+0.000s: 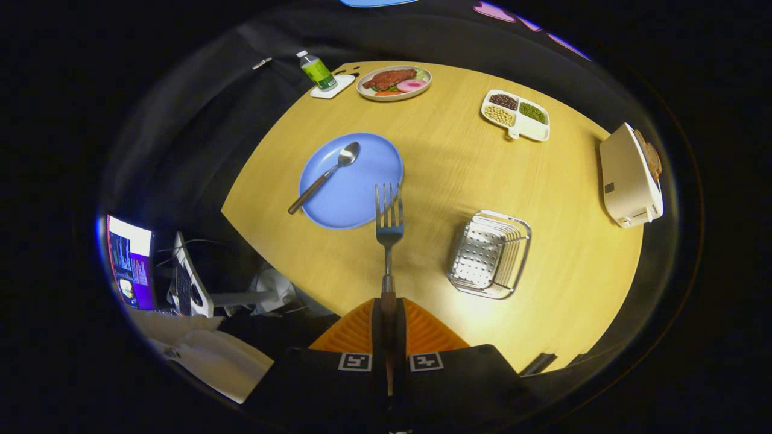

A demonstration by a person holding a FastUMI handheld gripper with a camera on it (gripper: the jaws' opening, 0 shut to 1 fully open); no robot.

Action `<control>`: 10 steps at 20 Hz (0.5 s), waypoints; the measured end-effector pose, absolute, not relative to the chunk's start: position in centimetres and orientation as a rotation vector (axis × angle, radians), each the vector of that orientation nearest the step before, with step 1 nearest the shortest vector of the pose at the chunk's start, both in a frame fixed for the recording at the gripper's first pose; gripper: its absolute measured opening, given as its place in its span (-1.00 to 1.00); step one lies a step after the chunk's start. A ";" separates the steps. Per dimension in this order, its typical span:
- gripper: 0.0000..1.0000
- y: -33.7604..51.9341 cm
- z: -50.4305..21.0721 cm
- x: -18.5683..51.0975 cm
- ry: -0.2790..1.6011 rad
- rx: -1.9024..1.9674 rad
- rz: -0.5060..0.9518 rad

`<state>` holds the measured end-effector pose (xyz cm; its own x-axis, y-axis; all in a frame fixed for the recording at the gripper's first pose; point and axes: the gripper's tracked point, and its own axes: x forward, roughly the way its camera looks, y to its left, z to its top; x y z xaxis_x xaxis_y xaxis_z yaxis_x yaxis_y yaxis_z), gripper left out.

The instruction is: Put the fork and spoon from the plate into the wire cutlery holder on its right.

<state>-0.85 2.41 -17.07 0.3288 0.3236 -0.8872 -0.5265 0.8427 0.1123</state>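
My gripper (pixel 388 313) is shut on the wooden handle of a metal fork (pixel 389 226), which sticks straight out ahead of the fingers, tines forward, lifted above the wooden table (pixel 458 163). Its tines overlap the near right rim of the blue plate (pixel 362 187). A spoon (pixel 325 175) with a dark handle lies slanted across that plate, bowl toward the far side. The wire cutlery holder (pixel 490 254), a shiny perforated basket, stands on the table to the right of the plate and right of the fork, with nothing in it.
At the table's far side are a plate of meat and vegetables (pixel 394 82), a green bottle (pixel 317 71) on a white coaster, and a divided dish of beans (pixel 515 114). A white toaster (pixel 630 176) stands far right. A lit screen (pixel 129 260) sits left of the table.
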 end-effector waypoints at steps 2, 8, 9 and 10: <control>-0.84 -0.1 -16.4 -0.9 1.146 -0.241 0.546; -0.85 -5.9 -16.8 0.2 1.296 -0.405 0.511; -0.84 -6.1 -17.1 0.5 1.321 -0.422 0.514; -0.84 -6.3 -17.5 0.7 1.353 -0.447 0.520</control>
